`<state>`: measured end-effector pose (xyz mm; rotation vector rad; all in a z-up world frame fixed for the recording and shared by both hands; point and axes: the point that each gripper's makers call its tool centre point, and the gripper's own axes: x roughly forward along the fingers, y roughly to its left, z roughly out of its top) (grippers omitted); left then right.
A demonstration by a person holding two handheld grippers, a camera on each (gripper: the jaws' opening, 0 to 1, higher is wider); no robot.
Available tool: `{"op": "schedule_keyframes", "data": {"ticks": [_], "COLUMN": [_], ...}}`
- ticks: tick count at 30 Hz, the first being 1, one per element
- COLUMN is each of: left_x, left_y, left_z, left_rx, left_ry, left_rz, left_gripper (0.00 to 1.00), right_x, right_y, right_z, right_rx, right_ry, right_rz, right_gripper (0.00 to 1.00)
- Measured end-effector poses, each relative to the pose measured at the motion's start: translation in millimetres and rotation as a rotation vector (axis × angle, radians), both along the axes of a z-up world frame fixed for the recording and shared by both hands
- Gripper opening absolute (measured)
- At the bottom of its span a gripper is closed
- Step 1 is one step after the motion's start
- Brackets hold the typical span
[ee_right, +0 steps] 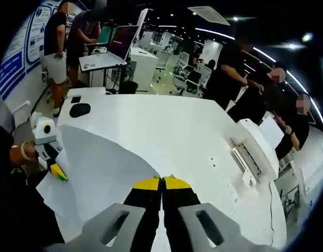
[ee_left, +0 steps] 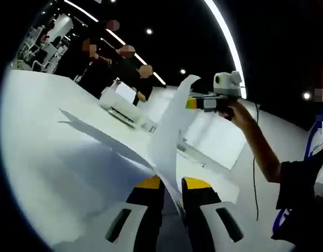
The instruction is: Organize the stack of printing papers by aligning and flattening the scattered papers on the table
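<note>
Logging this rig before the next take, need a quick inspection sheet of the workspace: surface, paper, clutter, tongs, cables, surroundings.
Surface: white table, mostly bare.
Job's things: sheet of printing paper lifted off the table and curved, held at two edges; more white sheets lie flat beyond it.
Clutter: printer near the far edge; a black mouse at the table's corner.
Tongs: left tongs pinch one edge of the sheet; right tongs shut on the opposite edge.
Cables: thin dark cable hangs below the person's hand.
Surroundings: people standing at the table; desks and monitors behind.
</note>
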<state>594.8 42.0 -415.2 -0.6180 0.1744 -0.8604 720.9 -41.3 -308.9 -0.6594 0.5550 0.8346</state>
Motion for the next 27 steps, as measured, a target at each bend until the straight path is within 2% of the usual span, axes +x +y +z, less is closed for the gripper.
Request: {"op": "schedule_keyframes", "data": {"ticks": [5,12,24,27], "left_x": [-0.6,1.1,2.6,3.3], "left_y": [-3,-4,-1,0], "left_z": [-0.7,-0.5,-2.5,-3.6], "left_rx": [-0.004,-0.01,-0.008,-0.012], "left_ry": [0.006,0.003,-0.004,0.001], "left_rz": [-0.007,-0.004,-0.001,0.0], "left_gripper": [0.2,0.19,0.19,0.16], "right_x": [-3,-16,-28,-30], "right_y": [13,43,67,70], "right_z": [-2.3,-2.0,4.2,5.7], "right_rx": [-0.012,-0.028,-0.035,-0.038], "right_ry": [0.021,0.035,0.032,0.026], "right_rz": [0.003,0.056,0.093,0.105], "right_gripper": [0.0,0.0,0.0,0.0]}}
